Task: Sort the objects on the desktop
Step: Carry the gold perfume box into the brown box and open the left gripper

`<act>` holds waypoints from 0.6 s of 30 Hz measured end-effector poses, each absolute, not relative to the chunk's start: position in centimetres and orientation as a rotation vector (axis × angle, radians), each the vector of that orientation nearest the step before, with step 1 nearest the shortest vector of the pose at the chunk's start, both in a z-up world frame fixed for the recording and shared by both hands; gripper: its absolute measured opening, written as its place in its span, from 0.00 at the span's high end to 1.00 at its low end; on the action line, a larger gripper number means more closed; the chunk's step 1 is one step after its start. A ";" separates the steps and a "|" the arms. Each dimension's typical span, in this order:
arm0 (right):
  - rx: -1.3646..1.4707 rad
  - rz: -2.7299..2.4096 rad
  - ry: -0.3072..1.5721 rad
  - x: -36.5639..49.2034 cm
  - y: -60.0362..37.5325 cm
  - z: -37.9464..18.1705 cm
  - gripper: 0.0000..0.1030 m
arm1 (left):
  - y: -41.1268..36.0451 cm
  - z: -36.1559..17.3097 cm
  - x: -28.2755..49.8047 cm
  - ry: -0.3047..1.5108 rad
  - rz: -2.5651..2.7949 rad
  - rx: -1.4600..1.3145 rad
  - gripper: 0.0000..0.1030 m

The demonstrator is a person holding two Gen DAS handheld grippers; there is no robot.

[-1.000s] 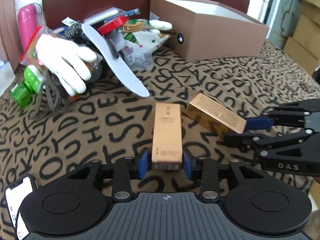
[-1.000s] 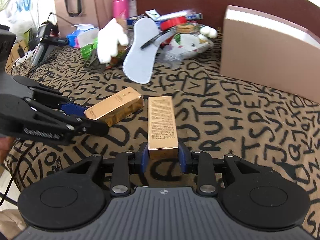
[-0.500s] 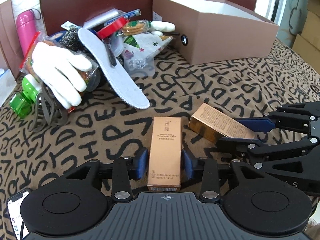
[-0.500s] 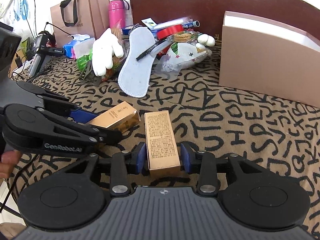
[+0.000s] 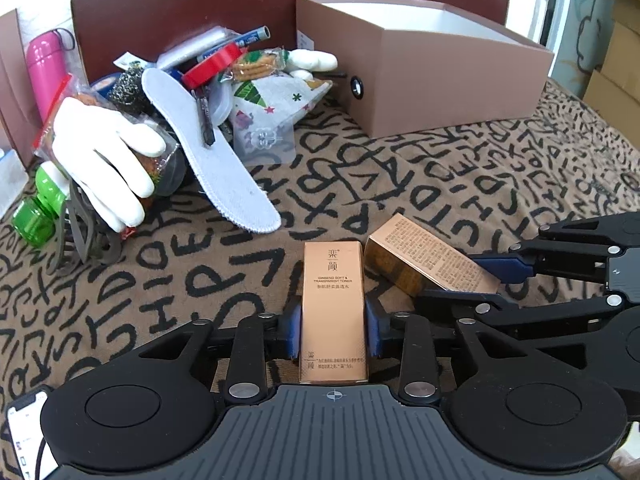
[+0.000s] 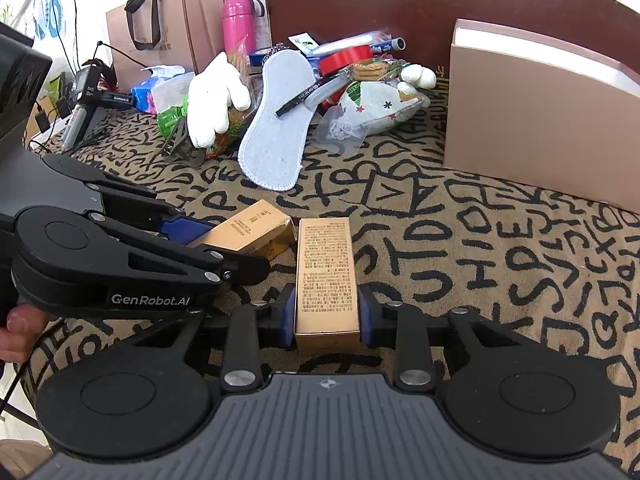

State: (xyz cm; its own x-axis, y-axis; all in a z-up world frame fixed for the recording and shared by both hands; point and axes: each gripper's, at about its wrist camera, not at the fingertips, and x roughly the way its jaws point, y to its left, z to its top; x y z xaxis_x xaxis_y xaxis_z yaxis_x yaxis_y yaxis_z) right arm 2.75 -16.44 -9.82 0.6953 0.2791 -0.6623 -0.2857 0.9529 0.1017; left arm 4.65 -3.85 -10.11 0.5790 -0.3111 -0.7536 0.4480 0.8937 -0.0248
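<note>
Two gold cosmetic boxes lie side by side on the letter-print cloth, their far ends nearly touching. The toner box (image 5: 334, 300) runs lengthwise between the blue pads of my left gripper (image 5: 334, 332). Those jaws are closing, and both pads meet the box's sides. The fine-print box (image 6: 326, 276) sits the same way in my right gripper (image 6: 326, 320), jaws closing with pads against it. Each view shows the other pair too: the right gripper (image 5: 472, 284) on the fine-print box (image 5: 424, 260), and the left gripper (image 6: 224, 246) on the toner box (image 6: 248, 230).
An open brown box (image 5: 460, 92) stands at the back right. A pile at the back left holds a white glove (image 5: 104, 160), a grey insole (image 5: 208, 160), red tape (image 5: 216, 62) and a green bottle (image 5: 36, 216). A phone (image 5: 24, 440) lies near the left gripper.
My left gripper slid forward along the toner box and narrowed onto it. My right gripper's jaws widened slightly, then closed back onto the fine-print box. The boxes' far ends have drawn together.
</note>
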 end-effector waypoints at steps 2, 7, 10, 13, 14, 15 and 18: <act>0.001 0.309 0.730 2.7 -16.8 -9.6 0.66 | -4.0 -9.9 4.7 0.844 -0.452 0.163 0.71; 0.027 0.295 0.683 2.7 -18.3 -8.3 0.66 | -5.4 -8.4 5.0 0.801 -0.459 0.149 0.71; 0.027 0.279 0.641 3.0 -19.3 -7.2 0.66 | -6.3 -7.0 5.4 0.756 -0.462 0.133 0.71; 0.014 0.251 0.595 3.2 -20.5 -5.9 0.66 | -7.3 -5.6 5.9 0.721 -0.481 0.119 0.71; 0.011 0.241 0.579 3.3 -21.0 -5.4 0.66 | -7.6 -5.2 6.0 0.709 -0.484 0.124 0.71; 0.011 0.232 0.564 3.4 -21.5 -4.9 0.66 | -8.1 -4.8 6.3 0.695 -0.485 0.128 0.71; 0.008 0.199 0.524 3.8 -23.0 -3.6 0.66 | -9.4 -3.4 7.1 0.654 -0.492 0.127 0.71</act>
